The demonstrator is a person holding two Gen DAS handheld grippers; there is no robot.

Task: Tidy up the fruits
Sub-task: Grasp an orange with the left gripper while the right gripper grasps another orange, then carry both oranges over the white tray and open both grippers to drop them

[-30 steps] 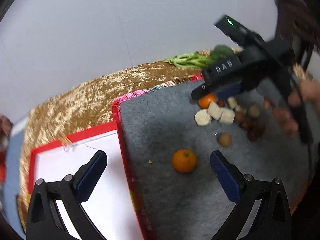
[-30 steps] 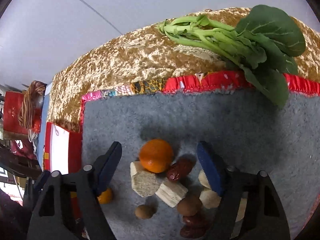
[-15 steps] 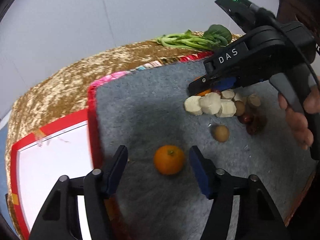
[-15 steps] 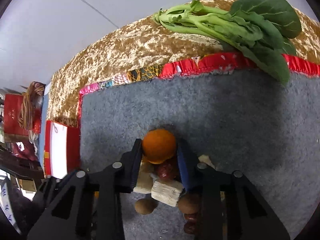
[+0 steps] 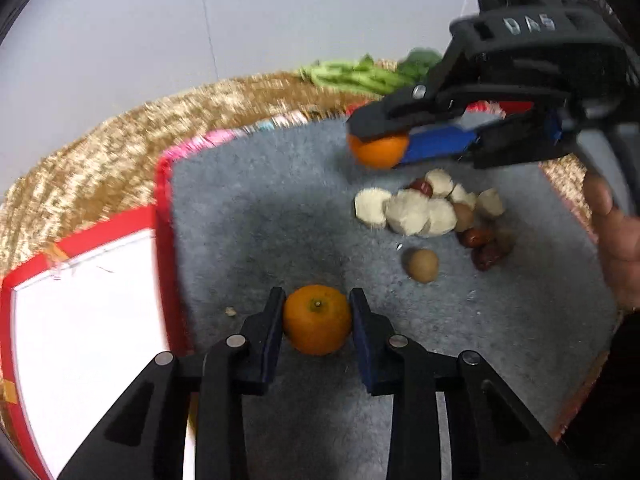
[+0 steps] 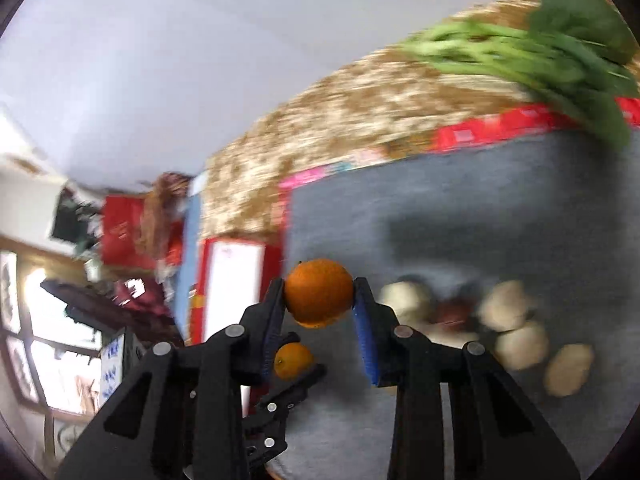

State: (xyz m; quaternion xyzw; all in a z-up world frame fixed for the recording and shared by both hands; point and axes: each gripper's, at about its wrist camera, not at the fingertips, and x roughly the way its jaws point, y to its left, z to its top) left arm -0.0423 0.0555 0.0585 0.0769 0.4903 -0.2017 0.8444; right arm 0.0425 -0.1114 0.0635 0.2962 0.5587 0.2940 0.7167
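Black claw frames, blue pads, silver screws.

Lived-in home room, gold crushed-velvet cloth over table, window, cluttered shelves, red bags

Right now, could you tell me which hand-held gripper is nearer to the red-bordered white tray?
Left. The left hand-held gripper, shut on an orange, sits just beside the tray. The right hand-held gripper holds another orange farther across the grey mat.

Leafy greens lie on a gold cloth beyond the grey mat.
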